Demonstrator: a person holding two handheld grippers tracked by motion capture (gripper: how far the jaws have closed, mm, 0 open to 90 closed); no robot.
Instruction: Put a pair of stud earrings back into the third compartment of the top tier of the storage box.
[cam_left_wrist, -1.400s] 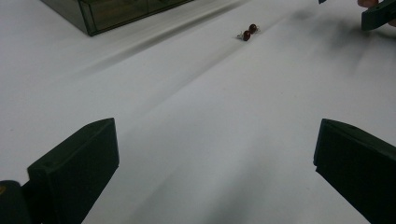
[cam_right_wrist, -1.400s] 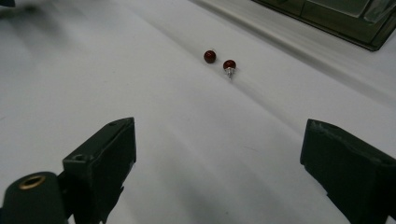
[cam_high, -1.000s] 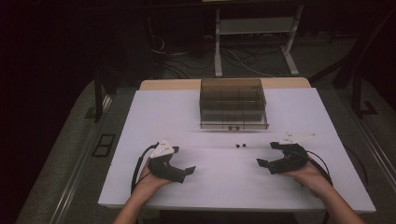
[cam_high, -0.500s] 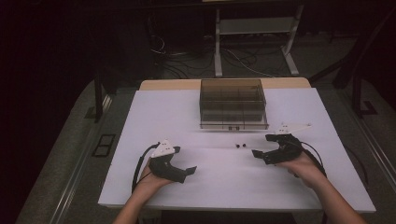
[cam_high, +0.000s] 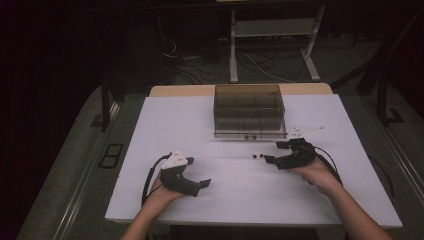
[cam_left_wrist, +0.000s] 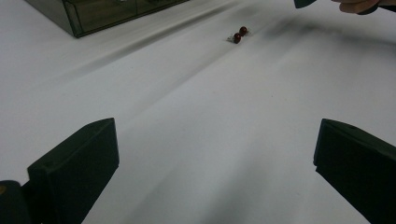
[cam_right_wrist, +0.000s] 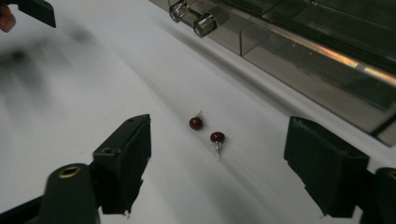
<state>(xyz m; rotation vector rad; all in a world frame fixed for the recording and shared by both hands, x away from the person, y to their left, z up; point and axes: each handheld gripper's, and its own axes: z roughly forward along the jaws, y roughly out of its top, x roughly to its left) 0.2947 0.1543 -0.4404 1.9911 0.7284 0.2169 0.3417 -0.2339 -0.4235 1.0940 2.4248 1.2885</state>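
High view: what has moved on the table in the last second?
The right gripper moved forward and inward to the two red earrings, its open jaws now on either side of them, nothing grasped. The left gripper, earrings and clear box stayed put.
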